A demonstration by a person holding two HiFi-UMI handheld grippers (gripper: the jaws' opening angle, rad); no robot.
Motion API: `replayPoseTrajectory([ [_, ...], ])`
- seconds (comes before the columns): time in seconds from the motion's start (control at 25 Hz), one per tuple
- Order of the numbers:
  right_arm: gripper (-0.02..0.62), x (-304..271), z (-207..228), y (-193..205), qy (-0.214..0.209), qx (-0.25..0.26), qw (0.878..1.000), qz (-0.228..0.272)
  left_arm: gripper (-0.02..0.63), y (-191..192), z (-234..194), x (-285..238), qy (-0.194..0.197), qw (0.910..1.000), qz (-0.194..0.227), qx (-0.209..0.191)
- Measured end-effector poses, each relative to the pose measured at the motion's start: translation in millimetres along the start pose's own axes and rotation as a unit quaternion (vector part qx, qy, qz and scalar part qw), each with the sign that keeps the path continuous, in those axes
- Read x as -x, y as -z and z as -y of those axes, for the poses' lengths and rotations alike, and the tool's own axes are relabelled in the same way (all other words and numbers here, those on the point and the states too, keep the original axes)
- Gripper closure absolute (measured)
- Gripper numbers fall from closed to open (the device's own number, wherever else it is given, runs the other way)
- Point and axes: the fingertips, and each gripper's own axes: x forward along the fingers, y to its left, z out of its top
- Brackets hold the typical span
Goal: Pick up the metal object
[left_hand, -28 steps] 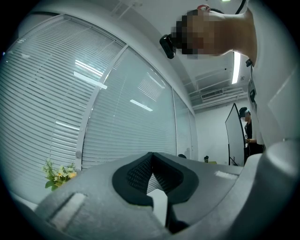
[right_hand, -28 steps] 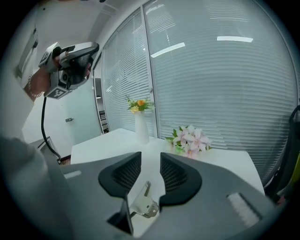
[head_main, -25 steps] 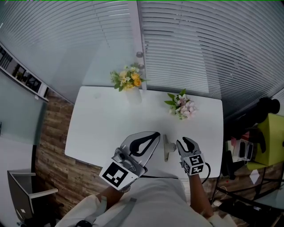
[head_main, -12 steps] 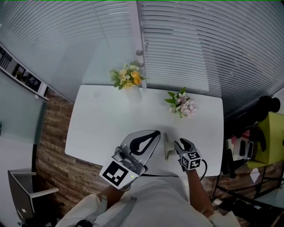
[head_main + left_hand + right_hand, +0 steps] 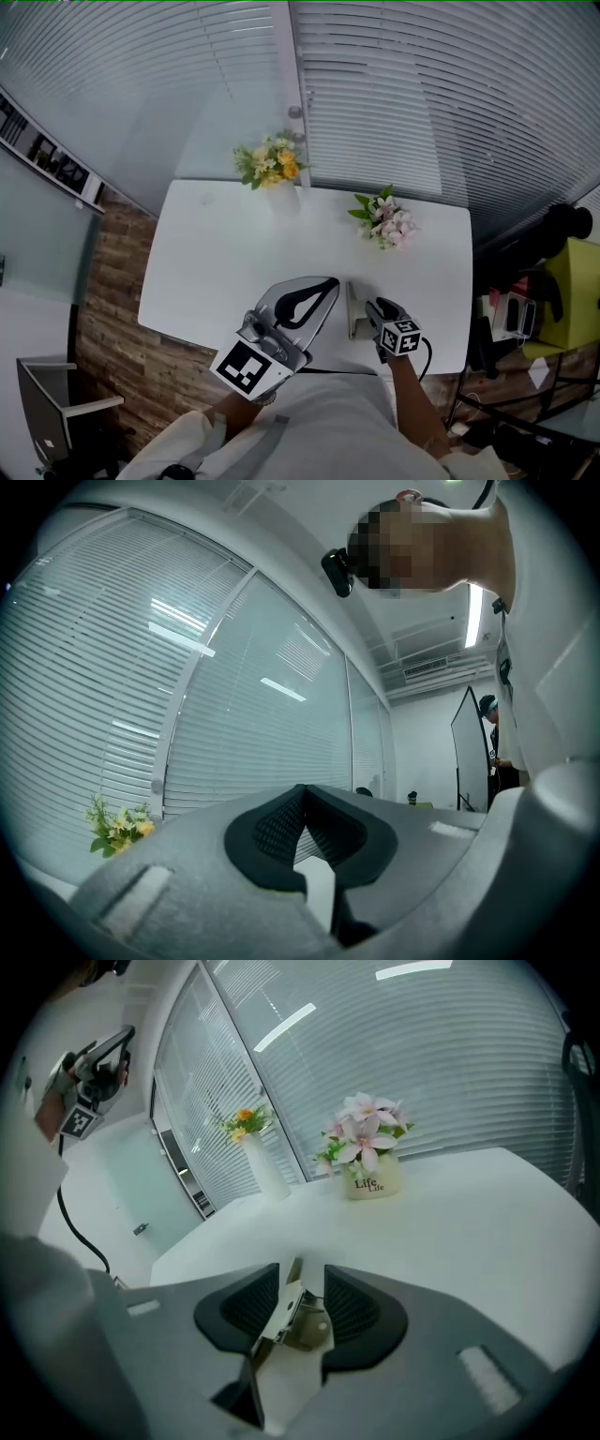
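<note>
The metal object [image 5: 354, 313], a small folded steel bracket, stands on the white table [image 5: 225, 253] near its front edge. My right gripper [image 5: 373, 309] has come up against its right side. In the right gripper view the bracket [image 5: 292, 1314] stands upright between the two black pads [image 5: 352, 1305], with the jaws wide apart and a gap on its right side. My right gripper [image 5: 302, 1281] is open around it. My left gripper [image 5: 329, 281] hovers to the left of the bracket, raised above the table, and its tips [image 5: 302, 797] meet with nothing between them.
A white vase of yellow flowers [image 5: 272, 169] stands at the table's back edge, and a pot of pink flowers [image 5: 386, 223] at the back right. Both show ahead in the right gripper view [image 5: 367, 1152]. Window blinds rise behind. Chairs and clutter [image 5: 553, 281] crowd the floor to the right.
My right gripper has moved forward and left, from beside the bracket to around it. The left gripper and the bracket have stayed where they were.
</note>
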Motion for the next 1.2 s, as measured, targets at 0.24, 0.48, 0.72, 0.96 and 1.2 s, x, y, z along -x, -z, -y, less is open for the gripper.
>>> replayPoseTrajectory([
  [0.24, 0.440, -6.8, 0.3, 8.6, -0.013, -0.035, 0.999, 0.005, 0.604, -0.6, 1.3, 2.7, -0.003, 1.0000, -0.001, -0.001],
  [0.48, 0.446, -10.1, -0.9, 18.6, -0.022, -0.051, 0.998, -0.001, 0.604, -1.8, 4.8, 5.2, -0.005, 1.0000, -0.002, -0.005],
  [0.72, 0.468, -13.3, -3.7, 25.3, -0.031, -0.064, 0.997, -0.002, 0.604, -2.5, 7.0, 5.5, -0.008, 1.0000, -0.001, -0.006],
  [0.96, 0.509, -15.7, -8.9, 24.9, -0.041, -0.059, 0.997, 0.000, 0.604, -1.6, 8.9, 7.7, -0.009, 0.9999, -0.003, -0.005],
  [1.2, 0.525, -16.0, -9.9, 24.5, -0.042, -0.067, 0.997, 0.002, 0.604, -1.8, 7.8, 10.1, -0.010, 0.9999, -0.002, -0.005],
])
